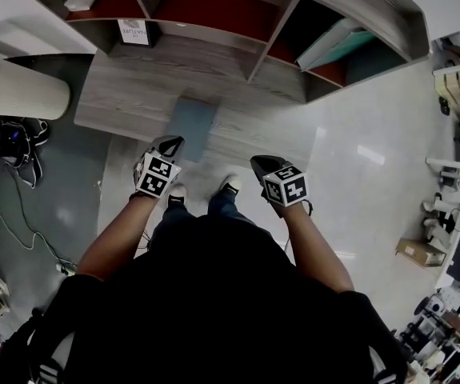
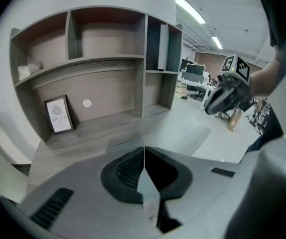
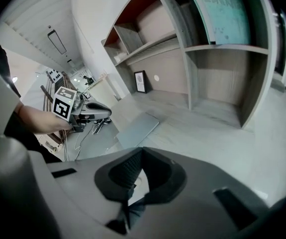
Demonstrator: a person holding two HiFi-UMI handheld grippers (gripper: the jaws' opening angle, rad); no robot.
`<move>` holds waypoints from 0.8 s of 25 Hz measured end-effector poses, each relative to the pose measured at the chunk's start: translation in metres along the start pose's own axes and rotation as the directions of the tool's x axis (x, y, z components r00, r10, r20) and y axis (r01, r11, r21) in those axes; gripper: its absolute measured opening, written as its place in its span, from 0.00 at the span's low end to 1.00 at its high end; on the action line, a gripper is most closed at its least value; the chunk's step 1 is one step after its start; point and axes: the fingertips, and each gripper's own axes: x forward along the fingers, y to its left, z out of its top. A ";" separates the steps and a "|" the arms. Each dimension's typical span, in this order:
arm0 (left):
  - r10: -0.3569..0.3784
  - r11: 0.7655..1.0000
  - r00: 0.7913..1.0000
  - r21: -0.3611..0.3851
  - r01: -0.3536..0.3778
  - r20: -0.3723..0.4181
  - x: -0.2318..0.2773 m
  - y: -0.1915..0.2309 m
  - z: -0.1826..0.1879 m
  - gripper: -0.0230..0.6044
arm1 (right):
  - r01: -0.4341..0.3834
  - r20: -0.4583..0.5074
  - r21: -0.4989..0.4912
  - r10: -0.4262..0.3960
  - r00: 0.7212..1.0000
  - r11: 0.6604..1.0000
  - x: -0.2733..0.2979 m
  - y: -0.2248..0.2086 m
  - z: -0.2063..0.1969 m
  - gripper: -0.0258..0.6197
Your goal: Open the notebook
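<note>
Fingers of the left gripper (image 2: 143, 152): pressed together along one seam, nothing between them. Fingers of the right gripper (image 3: 141, 153): likewise closed tip to tip and empty. Both grippers are held in the air at the near edge of the wooden desk (image 1: 126, 94), left and right well apart. Notebook (image 1: 192, 128): grey-blue, closed, lying flat on the desk ahead of both grippers and between their lines, touched by neither. In the head view the left tip overlaps its near left corner, but the right gripper view shows that gripper off to the side, clear of the cover. Behind it, the shelf unit (image 1: 262, 50) holds a framed print (image 2: 59, 114) and a turquoise board (image 3: 222, 9).
</note>
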 end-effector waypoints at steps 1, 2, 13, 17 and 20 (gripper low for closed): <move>-0.004 1.000 1.000 0.004 0.004 -0.007 0.004 -0.003 -0.001 0.06 | -0.008 -0.010 0.008 0.008 1.000 1.000 0.003 -0.001 -0.004 0.04; -0.009 1.000 1.000 0.008 0.009 -0.016 0.008 -0.007 -0.004 0.06 | -0.015 -0.020 0.014 0.015 1.000 1.000 0.007 -0.002 -0.009 0.04; -0.054 0.994 0.990 0.092 0.066 -0.133 0.045 -0.045 -0.043 0.18 | -0.040 -0.103 -0.004 0.039 0.994 0.999 0.025 -0.013 -0.034 0.04; -0.051 0.990 0.985 0.121 0.071 -0.163 0.055 -0.053 -0.057 0.20 | -0.045 -0.121 -0.008 0.043 0.992 0.999 0.029 -0.018 -0.041 0.04; -0.043 0.987 0.982 0.145 0.070 -0.184 0.060 -0.058 -0.067 0.21 | -0.047 -0.134 -0.007 0.045 0.990 0.999 0.031 -0.020 -0.045 0.04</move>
